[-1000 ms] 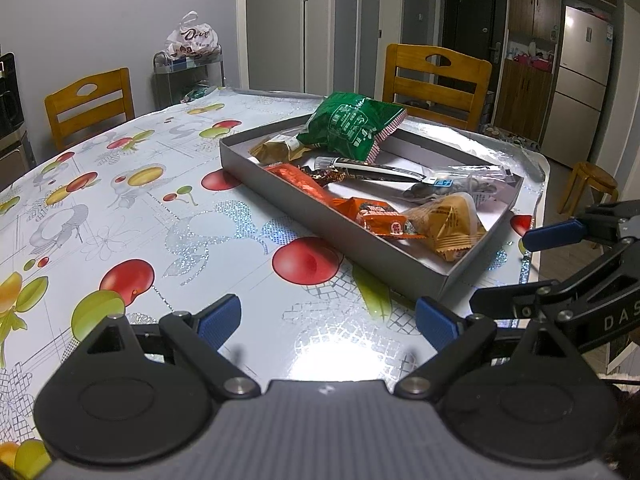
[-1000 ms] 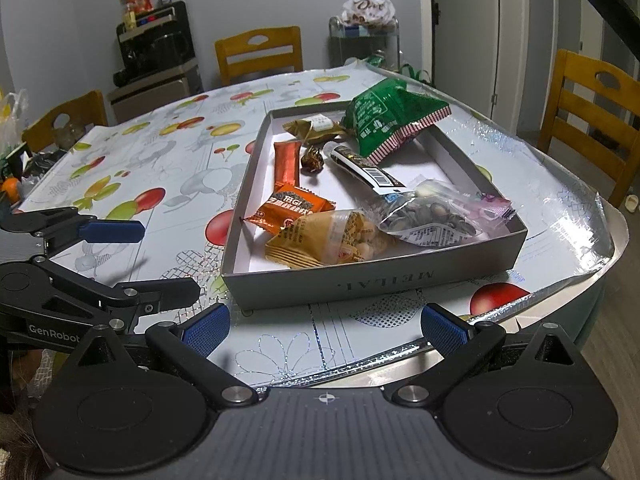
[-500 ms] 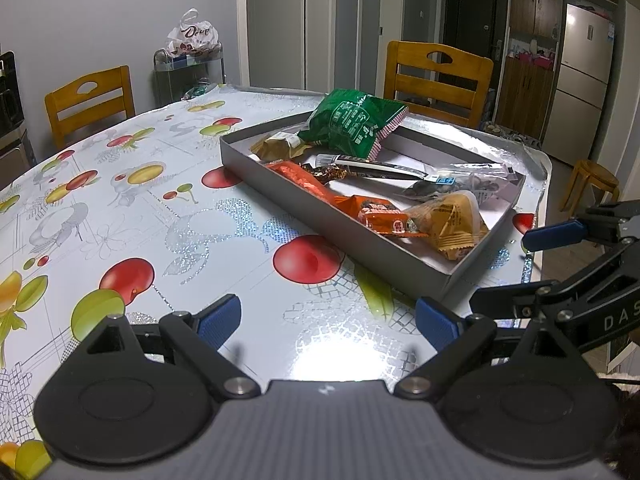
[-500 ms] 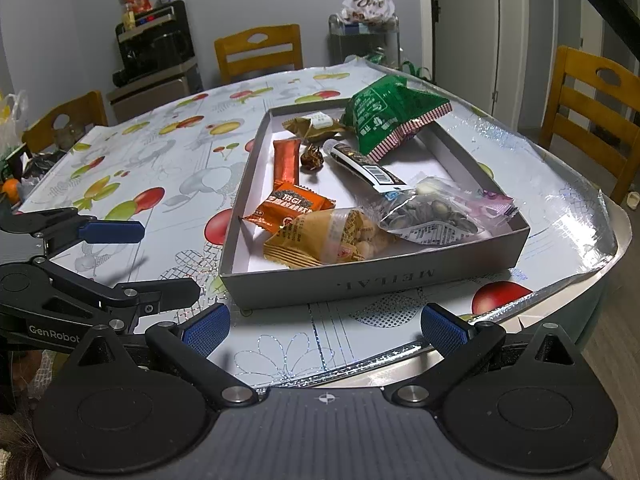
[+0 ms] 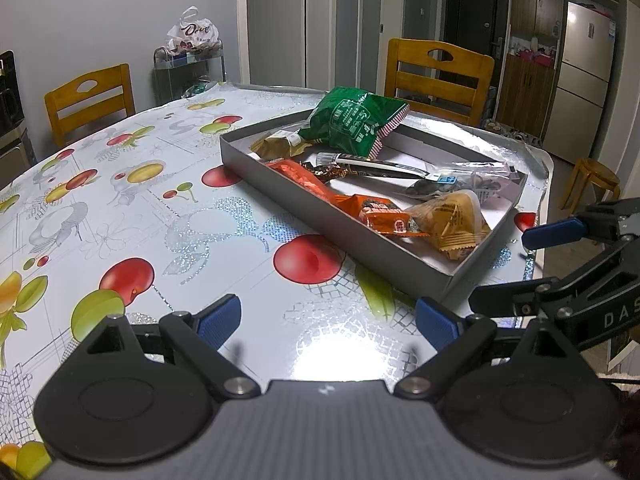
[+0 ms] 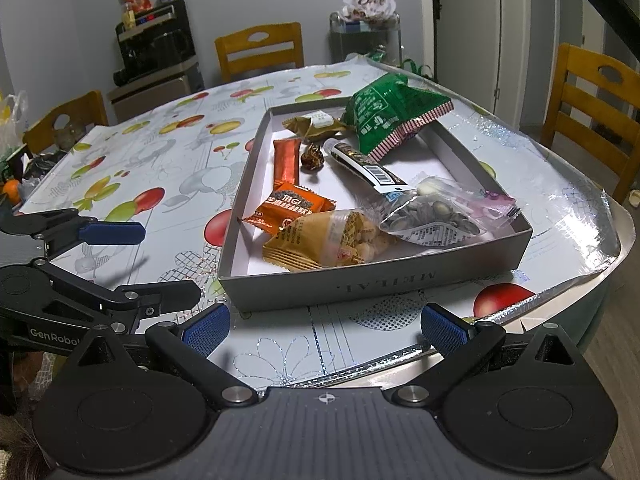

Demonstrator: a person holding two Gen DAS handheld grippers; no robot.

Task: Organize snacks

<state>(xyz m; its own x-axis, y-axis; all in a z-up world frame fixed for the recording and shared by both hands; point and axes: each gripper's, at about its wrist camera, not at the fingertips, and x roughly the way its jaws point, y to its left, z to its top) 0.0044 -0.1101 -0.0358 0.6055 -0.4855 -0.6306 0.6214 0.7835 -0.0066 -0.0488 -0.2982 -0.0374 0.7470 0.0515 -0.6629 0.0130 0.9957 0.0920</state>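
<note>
A shallow grey box [image 6: 360, 284] [image 5: 344, 236] sits on the fruit-print table and holds several snacks: a green bag [image 6: 388, 116] [image 5: 352, 120], an orange bar [image 6: 287, 162], an orange packet [image 6: 294, 210], a yellow pastry pack [image 6: 332, 240] [image 5: 452, 220], a clear bag of seeds [image 6: 436, 216], a dark stick pack [image 6: 366, 168] and a small brown candy [image 6: 313, 159]. My left gripper [image 5: 328, 320] is open and empty, short of the box's near left corner. My right gripper [image 6: 324, 326] is open and empty in front of the box's near wall.
Wooden chairs [image 5: 438, 76] [image 6: 260, 50] stand around the table. The table edge with a silver rim [image 6: 580, 272] is close on the right. A cart with a white bag [image 5: 192, 40] and a fridge [image 5: 580, 76] stand beyond.
Both grippers have drifted slightly back from the box. Both stay open and the snacks have not moved.
</note>
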